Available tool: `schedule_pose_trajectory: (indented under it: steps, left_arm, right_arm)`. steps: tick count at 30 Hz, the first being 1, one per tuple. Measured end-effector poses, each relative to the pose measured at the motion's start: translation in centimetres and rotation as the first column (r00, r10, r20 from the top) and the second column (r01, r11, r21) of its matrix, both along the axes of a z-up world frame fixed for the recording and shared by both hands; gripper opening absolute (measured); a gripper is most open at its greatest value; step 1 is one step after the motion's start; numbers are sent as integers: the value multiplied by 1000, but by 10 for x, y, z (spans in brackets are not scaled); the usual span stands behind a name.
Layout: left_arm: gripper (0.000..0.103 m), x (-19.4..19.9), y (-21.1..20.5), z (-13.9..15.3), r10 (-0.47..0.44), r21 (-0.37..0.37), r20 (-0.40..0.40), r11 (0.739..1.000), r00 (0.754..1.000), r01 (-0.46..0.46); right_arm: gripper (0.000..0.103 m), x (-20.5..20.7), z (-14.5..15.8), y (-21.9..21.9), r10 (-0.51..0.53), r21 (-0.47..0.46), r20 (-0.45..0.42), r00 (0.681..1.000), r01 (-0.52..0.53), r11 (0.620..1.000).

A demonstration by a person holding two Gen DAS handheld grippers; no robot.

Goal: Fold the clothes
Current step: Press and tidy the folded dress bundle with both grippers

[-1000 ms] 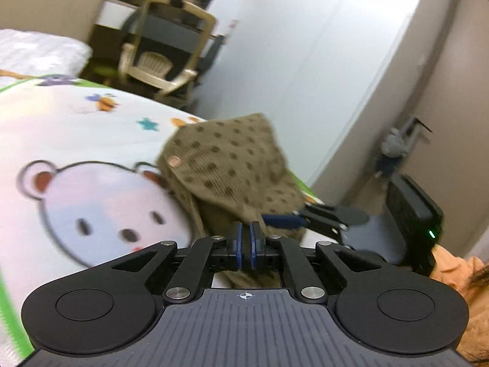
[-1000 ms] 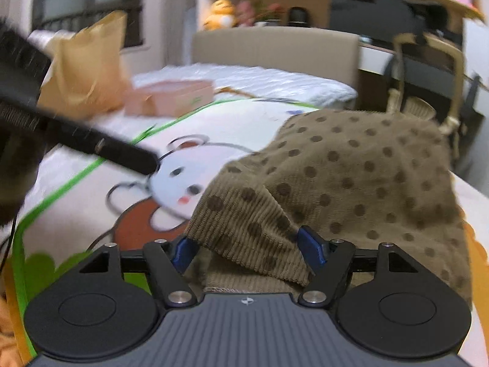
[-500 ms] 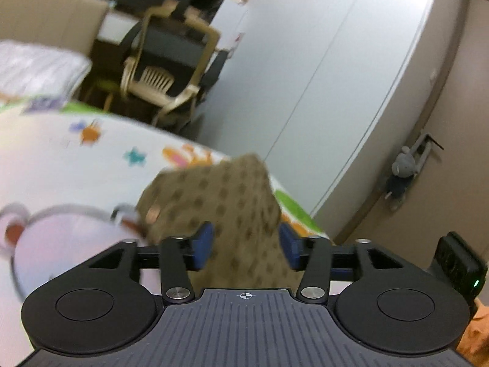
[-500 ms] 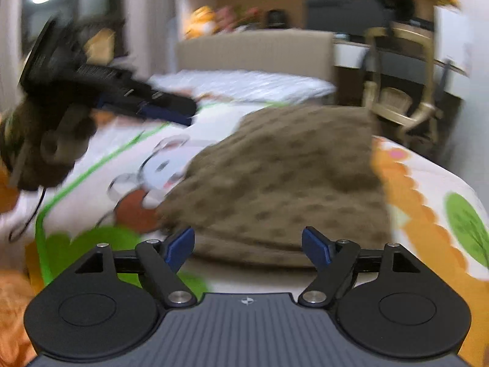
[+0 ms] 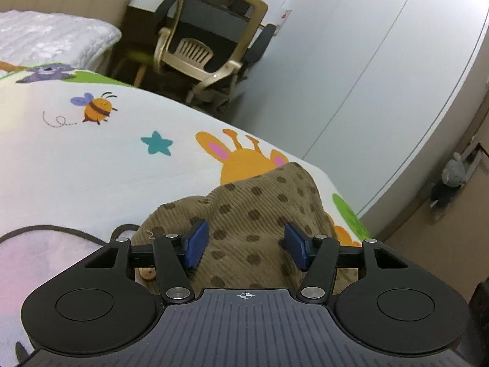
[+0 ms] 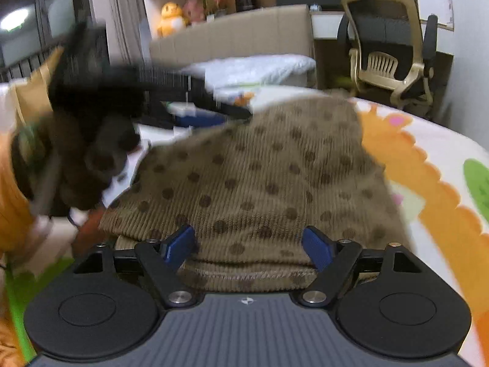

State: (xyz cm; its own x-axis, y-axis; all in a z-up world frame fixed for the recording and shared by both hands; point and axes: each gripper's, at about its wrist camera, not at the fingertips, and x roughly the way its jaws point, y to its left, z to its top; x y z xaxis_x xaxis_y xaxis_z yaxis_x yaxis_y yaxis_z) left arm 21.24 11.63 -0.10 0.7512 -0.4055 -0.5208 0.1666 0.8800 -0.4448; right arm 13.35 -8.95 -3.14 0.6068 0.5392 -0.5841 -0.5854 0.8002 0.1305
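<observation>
Both wrist views look close down at the dotted garment (image 5: 259, 214), sharing chair (image 6: 388, 46).

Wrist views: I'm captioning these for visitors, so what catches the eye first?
The brown polka-dot corduroy garment, lying folded on the cartoon-print bedspread, fills the middle of both views. On the bedspread beyond it, an orange giraffe and a bee stand out. A beige office chair stands beside the bed.
</observation>
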Motion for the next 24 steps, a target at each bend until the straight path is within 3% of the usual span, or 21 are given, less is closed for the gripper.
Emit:
schedule_pose_trajectory:
  steps: [3,5,8,12,14,17,20,24]
  left_arm:
    - [69,-11,6,10,25,9,19,1000,1000,-25]
    - [90,-29,12,16,75,15,29,997,997,-75]
    - [93,-48,20,13,123,19,-1,992,992,-123]
    - [93,-51,24,-10,100,-44,-118,993,988,-106]
    - [89,-47,21,-18,89,-44,-135,994,987,-95]
    - [86,-38,21,-17,89,9,-84,996,992,-89]
    - [85,-26,23,-12,89,81,-20,993,996,-87]
    - [87,-10,31,-11,103,134,19,985,994,-105]
  right_arm:
    - [83,-1,12,-3,45,16,-23,999,-45,999]
    - [83,-2,24,-13,66,55,-19,998,-64,996]
    - [89,10,44,-32,2,113,23,1000,-5,994]
    - [89,55,54,-43,-142,151,40,989,134,979]
    - [89,80,53,-41,-196,155,40,980,188,970]
    - [89,113,41,-31,-261,109,38,965,256,961]
    - [89,129,21,-26,-301,47,-16,954,301,952]
    - [89,120,0,-22,-316,-4,-48,948,316,949]
